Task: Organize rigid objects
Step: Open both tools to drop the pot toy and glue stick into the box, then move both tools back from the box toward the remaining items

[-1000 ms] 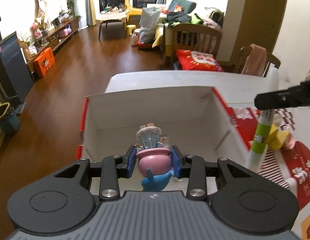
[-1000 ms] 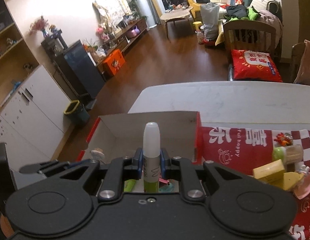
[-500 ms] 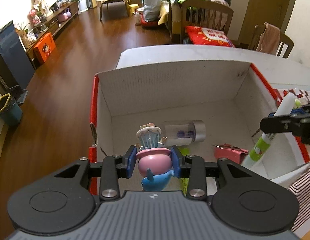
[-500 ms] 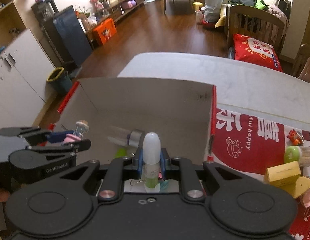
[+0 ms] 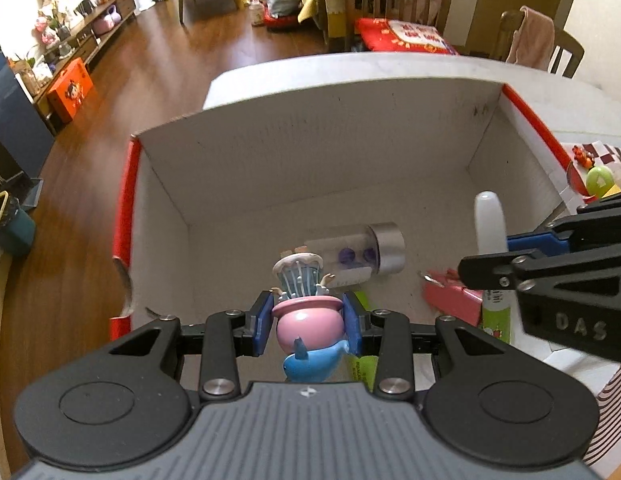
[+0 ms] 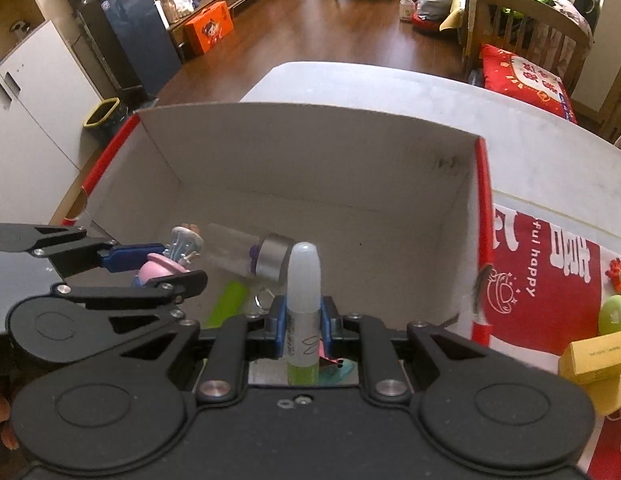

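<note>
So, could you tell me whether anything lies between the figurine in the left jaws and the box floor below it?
Nothing visible covers the floor right beneath the figurine. Inside the box, a clear bottle lies just beyond it and a green item beside it.

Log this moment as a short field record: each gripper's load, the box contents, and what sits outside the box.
left gripper: shut on pink and blue figurine, over the box
right gripper: shut on white-capped tube, over the box
box: white inside, red edges, open top
inside box: clear bottle with silver cap lying down, pink item
outside box: yellow blocks, green ball
</note>
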The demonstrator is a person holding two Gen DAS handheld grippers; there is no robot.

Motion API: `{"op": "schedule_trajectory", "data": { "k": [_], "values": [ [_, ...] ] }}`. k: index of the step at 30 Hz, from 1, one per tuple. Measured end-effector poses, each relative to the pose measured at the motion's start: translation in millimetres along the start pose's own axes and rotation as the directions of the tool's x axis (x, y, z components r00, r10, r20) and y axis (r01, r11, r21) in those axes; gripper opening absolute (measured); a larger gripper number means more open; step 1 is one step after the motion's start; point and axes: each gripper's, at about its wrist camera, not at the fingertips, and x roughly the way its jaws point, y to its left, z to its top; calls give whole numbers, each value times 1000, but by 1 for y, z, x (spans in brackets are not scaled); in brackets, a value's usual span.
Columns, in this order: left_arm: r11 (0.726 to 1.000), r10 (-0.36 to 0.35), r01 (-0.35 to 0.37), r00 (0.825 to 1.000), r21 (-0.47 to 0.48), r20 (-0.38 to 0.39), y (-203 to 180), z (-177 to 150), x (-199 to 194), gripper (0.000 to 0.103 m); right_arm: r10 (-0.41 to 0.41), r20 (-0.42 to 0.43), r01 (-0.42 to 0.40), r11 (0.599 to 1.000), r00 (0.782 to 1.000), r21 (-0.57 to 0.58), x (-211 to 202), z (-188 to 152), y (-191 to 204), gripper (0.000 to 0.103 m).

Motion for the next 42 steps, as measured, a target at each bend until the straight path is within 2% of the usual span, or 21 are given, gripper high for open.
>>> {"op": "schedule_trajectory", "data": {
  "k": [6,15,27,32,38,42],
  "values": [
    [1000,-7,7,998,-6,-57,-2,4,7,36,-6,-18,6,1000,1000,20,9,1,1,16],
    [998,-30,25,995,-51,-96,3,6,9,36,33,-32,-32,999,999,29,4,-3,-4,31],
    [995,-59,55,998,-85,-36,5,0,-17,41,86,27,-86,996,996,15,-33,-15,-6,42],
    [995,-48,48,999,-83,1,1,-3,-34,46,99,53,-100,995,994,15,-49,-20,-10,48],
    [995,-36,40,998,-90,49,-6,-7,-57,46,110,90,-112,994,990,11,-71,-32,-12,54],
    [995,-25,33,996,-95,81,-12,-12,-73,46,117,130,-117,993,985,-3,-90,-41,-14,63]
  ]
}}
